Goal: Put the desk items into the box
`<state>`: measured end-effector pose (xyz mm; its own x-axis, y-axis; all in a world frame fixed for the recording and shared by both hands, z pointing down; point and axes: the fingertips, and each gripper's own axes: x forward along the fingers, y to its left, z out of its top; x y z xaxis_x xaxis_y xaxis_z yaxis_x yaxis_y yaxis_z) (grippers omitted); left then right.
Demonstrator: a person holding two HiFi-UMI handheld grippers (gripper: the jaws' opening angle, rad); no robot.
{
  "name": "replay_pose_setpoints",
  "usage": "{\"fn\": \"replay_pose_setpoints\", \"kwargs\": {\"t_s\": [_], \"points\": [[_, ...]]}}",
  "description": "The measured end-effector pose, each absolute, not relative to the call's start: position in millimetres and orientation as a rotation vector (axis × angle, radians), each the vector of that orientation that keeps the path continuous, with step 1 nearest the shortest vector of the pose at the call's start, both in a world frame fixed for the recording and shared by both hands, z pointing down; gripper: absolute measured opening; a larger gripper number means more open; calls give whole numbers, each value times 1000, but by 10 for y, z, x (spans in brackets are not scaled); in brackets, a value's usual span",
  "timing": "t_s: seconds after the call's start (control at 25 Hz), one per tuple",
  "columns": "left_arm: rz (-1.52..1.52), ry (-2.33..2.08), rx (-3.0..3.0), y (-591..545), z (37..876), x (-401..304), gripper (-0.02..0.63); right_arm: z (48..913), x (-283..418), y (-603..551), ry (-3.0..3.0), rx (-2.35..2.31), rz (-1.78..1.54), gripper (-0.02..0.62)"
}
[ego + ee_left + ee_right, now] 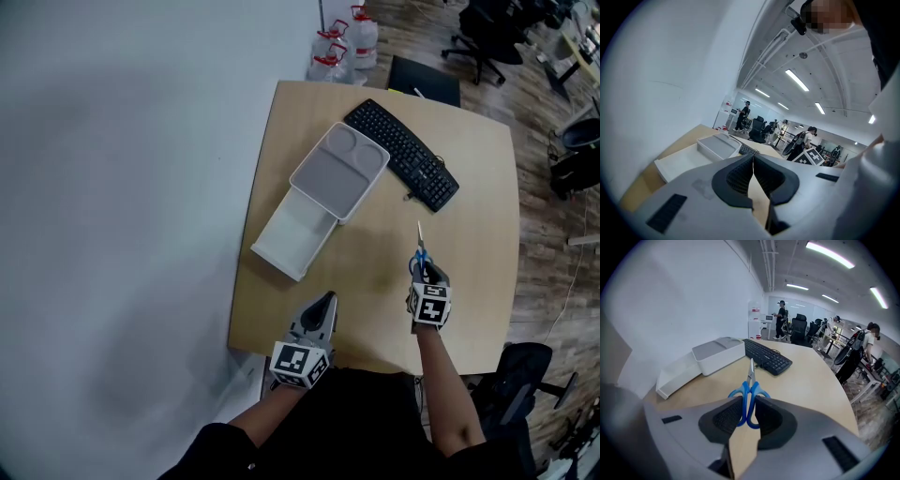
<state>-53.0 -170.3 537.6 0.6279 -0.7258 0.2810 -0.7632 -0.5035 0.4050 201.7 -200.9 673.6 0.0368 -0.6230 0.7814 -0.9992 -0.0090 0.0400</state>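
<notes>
A white box (339,171) lies at the table's left half, and its open drawer part (295,232) sticks out toward the near left edge. My right gripper (427,274) hovers over the table's near right part, shut on blue-handled scissors (419,246) whose blades point away from me. In the right gripper view the pads press on the scissors (750,389) at the handle loops, with the box (719,354) ahead on the left. My left gripper (324,302) is at the near table edge, jaws shut on nothing. The left gripper view has the box (715,146) ahead of it.
A black keyboard (403,153) lies at an angle just right of the box, its cable running off it. Water bottles (342,47) stand on the floor beyond the table, and office chairs (483,28) further back. A white wall runs along the left. People stand in the far background.
</notes>
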Motion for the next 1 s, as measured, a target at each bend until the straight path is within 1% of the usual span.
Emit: {"fn": "replay_pose_setpoints", "kwargs": {"t_s": [0.28, 0.6, 1.0], "points": [[62, -1232, 2336, -1853, 5343, -1028, 15, 6621, 1266, -2351, -1749, 1642, 740, 143], [65, -1269, 2336, -1986, 5336, -1441, 15, 6578, 463, -2666, -1851, 1540, 692, 143], [5, -1316, 2291, -2040, 5225, -1826, 15, 6596, -306, -2850, -1912, 1477, 713, 143]]}}
